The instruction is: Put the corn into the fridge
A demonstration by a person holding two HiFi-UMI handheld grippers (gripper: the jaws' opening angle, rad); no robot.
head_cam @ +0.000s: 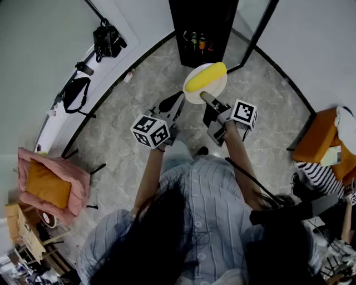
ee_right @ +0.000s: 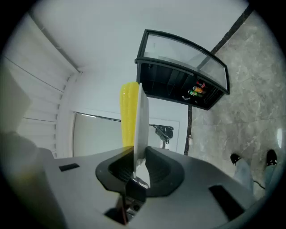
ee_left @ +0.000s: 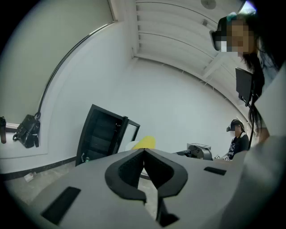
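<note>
Corn (head_cam: 206, 77) lies on plate (head_cam: 216, 89) clamped edge-on by R gripper (head_cam: 204, 98), facing open fridge (head_cam: 203, 22); L gripper (ee_left: 144, 155) jaws together, empty.

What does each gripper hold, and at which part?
Right gripper grips the plate by its rim, corn lying on it; left gripper is shut on nothing.

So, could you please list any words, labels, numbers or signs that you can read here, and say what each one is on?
No text can be read in any view.
Marker cubes: black-and-white square patterns only, no letters or numbers.
Bottles in the fridge: coloured labels, too small to read.
</note>
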